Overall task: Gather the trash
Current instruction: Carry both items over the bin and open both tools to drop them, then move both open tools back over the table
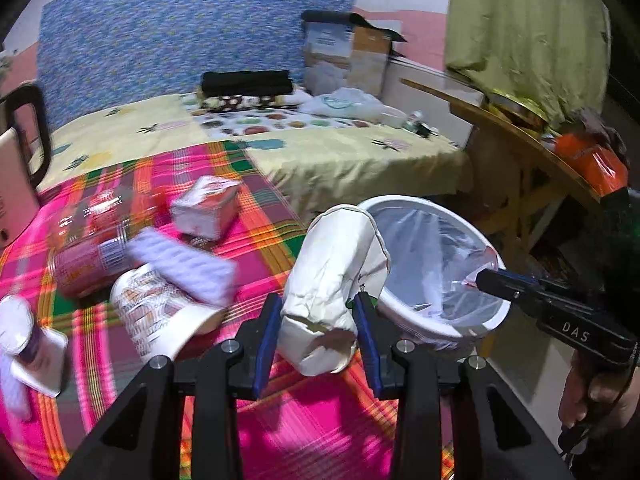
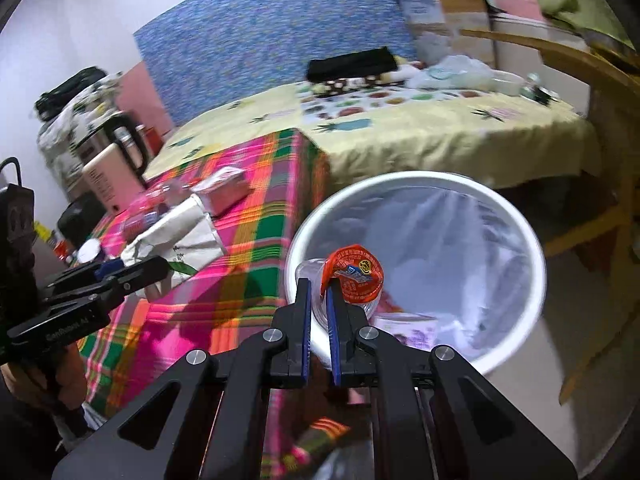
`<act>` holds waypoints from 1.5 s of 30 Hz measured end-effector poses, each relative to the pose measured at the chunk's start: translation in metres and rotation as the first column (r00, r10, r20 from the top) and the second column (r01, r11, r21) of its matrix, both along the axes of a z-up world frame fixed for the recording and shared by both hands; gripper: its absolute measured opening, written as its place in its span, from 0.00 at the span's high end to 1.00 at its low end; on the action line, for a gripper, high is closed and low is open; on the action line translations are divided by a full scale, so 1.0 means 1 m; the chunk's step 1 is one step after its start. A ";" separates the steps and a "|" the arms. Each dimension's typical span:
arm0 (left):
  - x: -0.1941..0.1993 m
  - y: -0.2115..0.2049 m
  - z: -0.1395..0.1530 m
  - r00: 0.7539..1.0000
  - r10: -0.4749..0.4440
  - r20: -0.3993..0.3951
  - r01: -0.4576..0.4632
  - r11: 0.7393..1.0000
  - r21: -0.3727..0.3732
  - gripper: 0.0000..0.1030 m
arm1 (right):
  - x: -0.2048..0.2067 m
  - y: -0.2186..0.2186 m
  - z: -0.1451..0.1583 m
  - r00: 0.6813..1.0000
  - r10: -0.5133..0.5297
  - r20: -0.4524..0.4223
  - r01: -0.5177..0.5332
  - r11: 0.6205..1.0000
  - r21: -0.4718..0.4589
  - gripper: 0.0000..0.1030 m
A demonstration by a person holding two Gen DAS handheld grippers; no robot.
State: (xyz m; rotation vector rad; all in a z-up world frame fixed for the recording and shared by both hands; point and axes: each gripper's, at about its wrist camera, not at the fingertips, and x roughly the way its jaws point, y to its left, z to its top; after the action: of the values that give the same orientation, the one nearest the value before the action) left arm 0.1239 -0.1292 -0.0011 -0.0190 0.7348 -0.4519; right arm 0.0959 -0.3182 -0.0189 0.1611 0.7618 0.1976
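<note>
Left wrist view: black fingers with blue pads, the left gripper (image 1: pixel 318 312), are clamped on a crumpled white paper bag (image 1: pixel 334 284) held up above a pink plaid blanket (image 1: pixel 280 432). Just right of the bag stands a white bin (image 1: pixel 496 308) lined with clear plastic, beside the bed's edge. On the blanket to the left lie a paper cup (image 1: pixel 160 316), a pale purple pack (image 1: pixel 184 268), a red wrapper (image 1: pixel 92 232) and a small white carton (image 1: pixel 208 208), all blurred. The right gripper (image 1: pixel 486 280) reaches in from the right, its tip over the bin's mouth.

Right wrist view: the right gripper (image 2: pixel 318 292) has its jaws nearly together, pinching a clear plastic cup with a red foil lid (image 2: pixel 356 276) over the bin's (image 2: pixel 400 178) near rim. At left, the left gripper (image 2: pixel 132 268) holds the paper bag (image 2: pixel 180 240) above the blanket (image 2: pixel 256 240).
</note>
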 end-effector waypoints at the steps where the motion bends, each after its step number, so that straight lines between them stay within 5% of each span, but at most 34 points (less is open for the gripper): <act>1: 0.002 -0.006 0.000 1.000 -0.011 0.001 0.011 1.000 0.002 0.63 | 0.000 -0.004 -0.002 1.000 -0.012 -0.005 0.012 1.000 0.001 0.92; 18: 0.027 -0.064 -0.019 0.990 -0.130 -0.061 0.131 0.991 0.025 0.62 | 0.001 -0.024 -0.030 0.993 -0.028 -0.115 0.028 1.000 0.001 0.90; 21: 0.029 -0.069 -0.021 0.988 -0.140 -0.069 0.143 0.989 0.029 0.62 | 0.000 -0.024 -0.032 0.992 -0.025 -0.124 0.023 1.000 -0.014 0.71; 23: 0.029 -0.072 -0.022 0.987 -0.144 -0.072 0.146 0.989 0.030 0.61 | -0.001 -0.026 -0.032 0.992 -0.026 -0.123 0.024 1.000 -0.018 0.41; 27: 0.030 -0.073 -0.021 0.988 -0.144 -0.064 0.146 0.989 0.024 0.49 | -0.003 -0.030 -0.028 0.994 -0.031 -0.104 0.030 0.999 -0.013 0.40; 45: 0.013 -0.037 -0.011 0.995 -0.080 -0.062 0.079 0.996 -0.031 0.45 | -0.014 -0.023 -0.010 0.999 -0.032 -0.037 0.031 0.999 -0.006 0.40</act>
State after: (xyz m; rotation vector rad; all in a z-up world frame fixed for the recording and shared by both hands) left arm 0.1373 -0.1661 -0.0120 -0.0311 0.7930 -0.5398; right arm 0.0818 -0.3415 -0.0288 0.1720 0.7959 0.1632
